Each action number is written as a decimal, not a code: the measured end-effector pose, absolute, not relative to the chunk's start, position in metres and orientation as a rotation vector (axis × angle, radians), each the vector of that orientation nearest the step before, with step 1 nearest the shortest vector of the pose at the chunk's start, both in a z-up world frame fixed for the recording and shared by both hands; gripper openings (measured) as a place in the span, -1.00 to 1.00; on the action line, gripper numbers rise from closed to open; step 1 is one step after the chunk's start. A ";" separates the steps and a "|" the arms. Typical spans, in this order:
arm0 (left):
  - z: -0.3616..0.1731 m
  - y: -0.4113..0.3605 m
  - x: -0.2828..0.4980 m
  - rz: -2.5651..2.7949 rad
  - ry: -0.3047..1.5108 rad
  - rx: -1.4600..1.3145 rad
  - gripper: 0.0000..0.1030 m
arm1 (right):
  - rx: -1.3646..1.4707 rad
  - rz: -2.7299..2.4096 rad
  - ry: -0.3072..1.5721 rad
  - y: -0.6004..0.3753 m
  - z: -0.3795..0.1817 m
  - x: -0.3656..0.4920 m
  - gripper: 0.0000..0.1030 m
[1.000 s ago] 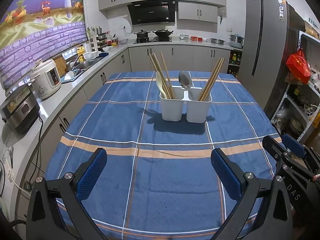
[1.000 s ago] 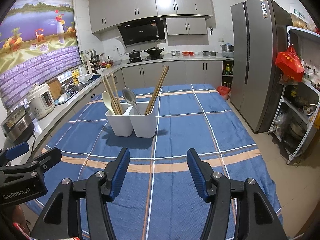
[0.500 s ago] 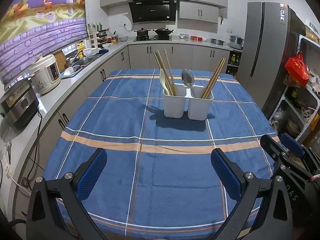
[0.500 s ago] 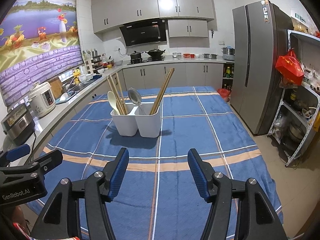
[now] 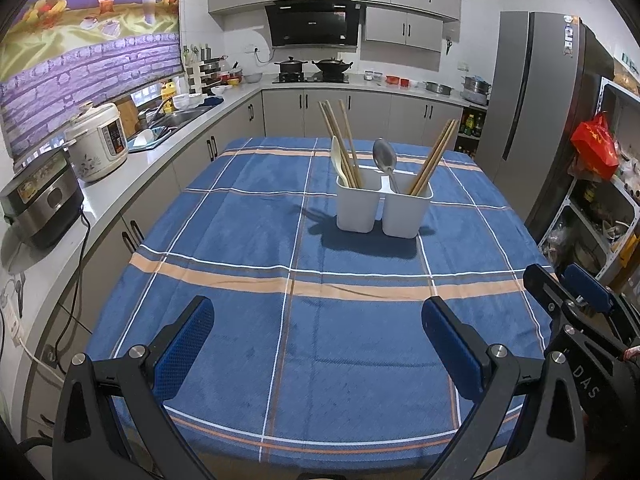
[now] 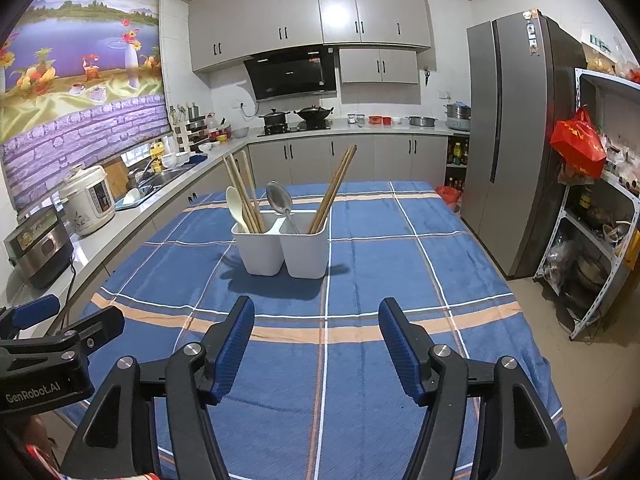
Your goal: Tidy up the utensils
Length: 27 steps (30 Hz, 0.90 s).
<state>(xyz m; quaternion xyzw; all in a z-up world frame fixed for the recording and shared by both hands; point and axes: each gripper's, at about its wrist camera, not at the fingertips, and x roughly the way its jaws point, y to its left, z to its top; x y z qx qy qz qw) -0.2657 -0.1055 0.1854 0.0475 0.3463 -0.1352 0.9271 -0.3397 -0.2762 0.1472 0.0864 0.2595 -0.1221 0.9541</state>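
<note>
Beyond both claws, utensil holder (image 5: 383, 210)

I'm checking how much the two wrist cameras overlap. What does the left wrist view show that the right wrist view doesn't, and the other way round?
Only the left wrist view: the left gripper head-on, jaws wide and empty, with the table's near edge under it.

Only the right wrist view: the right gripper head-on, jaws opening with nothing between them, plus the floor by the shelves.

Both: the white holder with chopsticks and spoons, the blue tablecloth, rice cooker and fridge.
</note>
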 end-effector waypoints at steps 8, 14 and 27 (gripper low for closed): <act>0.186 -0.105 -0.274 -0.277 0.699 0.101 1.00 | 0.166 -0.239 0.513 -0.272 0.149 -0.347 0.38; 0.183 -0.107 -0.277 -0.283 0.705 0.100 1.00 | 0.163 -0.240 0.513 -0.271 0.148 -0.348 0.39; 0.166 -0.114 -0.255 -0.298 0.747 0.089 1.00 | 0.156 -0.250 0.548 -0.282 0.138 -0.333 0.43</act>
